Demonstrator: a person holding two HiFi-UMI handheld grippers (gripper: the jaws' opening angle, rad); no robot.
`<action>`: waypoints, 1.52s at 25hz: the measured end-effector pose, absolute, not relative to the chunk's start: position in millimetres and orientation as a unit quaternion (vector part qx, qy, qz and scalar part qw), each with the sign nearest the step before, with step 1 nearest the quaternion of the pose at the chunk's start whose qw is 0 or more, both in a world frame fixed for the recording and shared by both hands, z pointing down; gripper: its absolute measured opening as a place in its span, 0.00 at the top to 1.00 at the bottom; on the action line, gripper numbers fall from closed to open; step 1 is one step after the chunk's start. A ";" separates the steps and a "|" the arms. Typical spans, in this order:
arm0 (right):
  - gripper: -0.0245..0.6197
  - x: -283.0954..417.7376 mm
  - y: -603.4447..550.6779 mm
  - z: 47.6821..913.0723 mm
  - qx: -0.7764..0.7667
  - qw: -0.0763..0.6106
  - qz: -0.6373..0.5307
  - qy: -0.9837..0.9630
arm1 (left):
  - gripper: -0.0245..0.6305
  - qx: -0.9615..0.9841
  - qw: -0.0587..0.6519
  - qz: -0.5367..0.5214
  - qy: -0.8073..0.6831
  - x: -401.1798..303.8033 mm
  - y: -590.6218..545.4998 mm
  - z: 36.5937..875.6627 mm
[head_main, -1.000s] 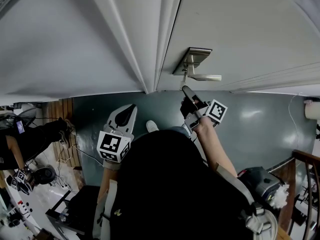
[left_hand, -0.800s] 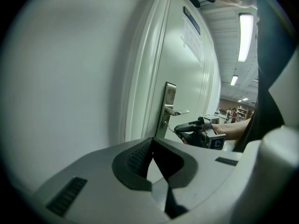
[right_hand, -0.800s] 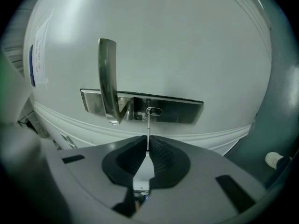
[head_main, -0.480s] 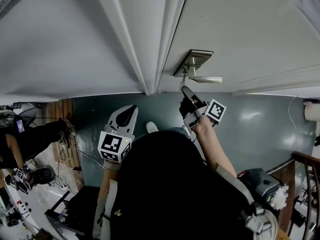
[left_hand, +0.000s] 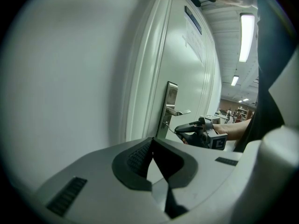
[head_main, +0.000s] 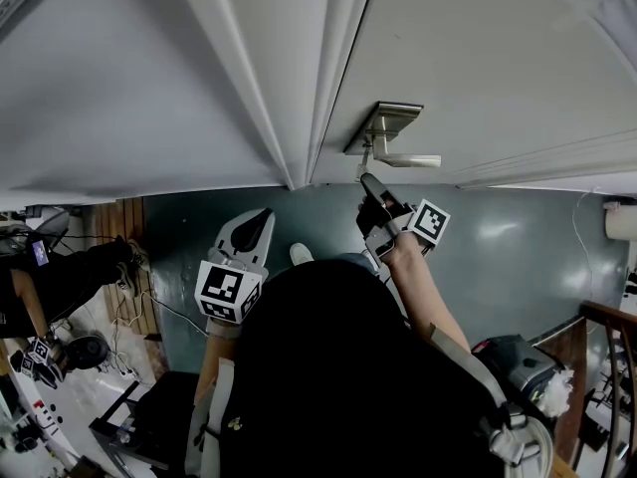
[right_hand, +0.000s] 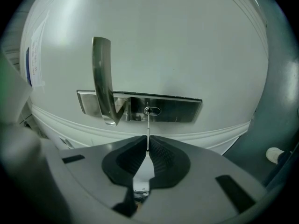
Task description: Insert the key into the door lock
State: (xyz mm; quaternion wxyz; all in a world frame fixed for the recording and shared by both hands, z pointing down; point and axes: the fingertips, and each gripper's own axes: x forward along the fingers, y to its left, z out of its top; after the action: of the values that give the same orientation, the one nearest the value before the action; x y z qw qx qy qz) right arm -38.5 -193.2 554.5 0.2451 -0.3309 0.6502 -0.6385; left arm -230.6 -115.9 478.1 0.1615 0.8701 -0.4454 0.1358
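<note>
A white door carries a steel lock plate (right_hand: 177,110) with a lever handle (right_hand: 102,78) and a keyhole (right_hand: 152,110). My right gripper (right_hand: 147,148) is shut on a thin key (right_hand: 148,133) whose tip sits in the keyhole. In the head view the right gripper (head_main: 370,185) points up at the lock plate (head_main: 383,125), just under the handle (head_main: 408,159). My left gripper (head_main: 257,221) hangs lower to the left, away from the door, its jaws together with nothing between them. The left gripper view shows the lock plate (left_hand: 169,107) and the right gripper (left_hand: 179,128) from the side.
A white door frame (head_main: 299,78) runs left of the door, next to a pale wall (head_main: 109,78). The floor (head_main: 518,237) is grey-green. A seated person (head_main: 60,277) and cables lie at the far left. A wooden rail (head_main: 607,317) stands at the right.
The right gripper has crept slightly up toward the lock plate with the key. The left gripper has stayed where it was.
</note>
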 end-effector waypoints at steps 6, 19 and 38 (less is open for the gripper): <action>0.91 -32.6 -194.6 557.3 -0.329 0.230 -0.642 0.653 | 0.95 0.869 0.164 0.134 -0.447 -228.9 -115.3 478.7; 0.91 -36.1 -198.9 557.5 -0.308 0.199 -0.656 0.660 | 0.95 0.866 0.164 0.136 -0.452 -230.0 -114.0 478.8; 0.91 -14.0 -209.9 556.0 -0.366 0.253 -0.641 0.625 | 0.95 0.864 0.162 0.140 -0.456 -233.6 -107.2 480.4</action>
State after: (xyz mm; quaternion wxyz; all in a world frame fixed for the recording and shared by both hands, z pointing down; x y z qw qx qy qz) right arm -14.0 -209.9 556.0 0.2530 -0.3664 0.6247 -0.6414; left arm -233.6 -107.2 480.4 0.1618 0.8639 -0.4561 0.1396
